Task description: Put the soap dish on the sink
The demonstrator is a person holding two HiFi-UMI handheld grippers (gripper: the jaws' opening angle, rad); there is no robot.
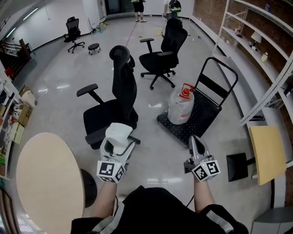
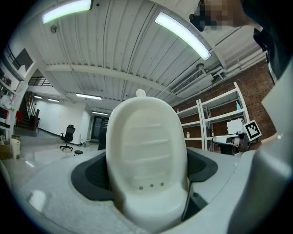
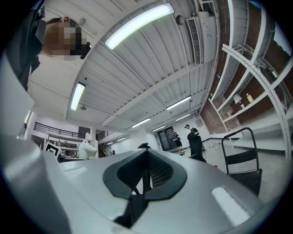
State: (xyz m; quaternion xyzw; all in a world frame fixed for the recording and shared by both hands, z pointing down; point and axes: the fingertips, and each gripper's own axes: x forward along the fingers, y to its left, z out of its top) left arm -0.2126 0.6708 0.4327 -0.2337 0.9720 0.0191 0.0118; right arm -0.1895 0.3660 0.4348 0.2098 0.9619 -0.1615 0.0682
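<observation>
Soap dish (image 1: 118, 132) – white, clamped tight in the jaws of the left gripper (image 1: 117, 145), held up over the floor (image 1: 55, 82) near a black office chair (image 1: 120, 98). Right gripper (image 1: 196, 144) alongside, jaws pressed together on nothing.

This is a large open office or lab hall. A black office chair (image 1: 120, 98) stands on glossy floor (image 1: 59, 77) just ahead of the left gripper (image 1: 118, 139). Ahead of the right gripper (image 1: 195, 141) is a platform trolley (image 1: 201, 114) carrying a water jug (image 1: 180, 107). White shelving (image 1: 268, 90) lines a brick wall (image 1: 208, 13) to its right, and strip lights (image 3: 139, 25) run overhead.
</observation>
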